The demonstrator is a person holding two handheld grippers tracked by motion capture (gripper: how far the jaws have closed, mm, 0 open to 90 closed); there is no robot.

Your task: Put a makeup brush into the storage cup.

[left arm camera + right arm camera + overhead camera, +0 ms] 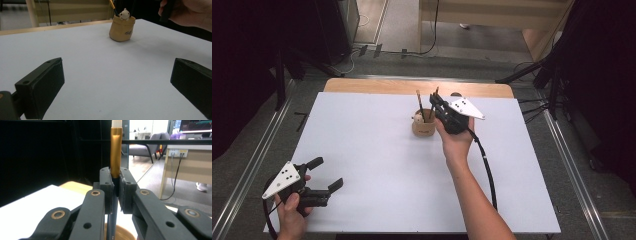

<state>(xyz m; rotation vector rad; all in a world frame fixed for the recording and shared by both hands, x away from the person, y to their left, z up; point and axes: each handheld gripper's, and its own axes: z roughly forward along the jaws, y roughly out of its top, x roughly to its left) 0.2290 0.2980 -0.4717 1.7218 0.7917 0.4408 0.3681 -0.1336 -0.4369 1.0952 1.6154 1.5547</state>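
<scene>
A pencil with a gold ferrule stands upright, pinched between the closed jaws of the right gripper; its dark shaft runs down toward the tan pen holder directly below; a second pencil leans inside that holder, beside a small white bear figure at its rim; the holder sits on the white table near the far edge; the left gripper rests well apart at the near left corner, jaws spread wide and holding nothing.
</scene>
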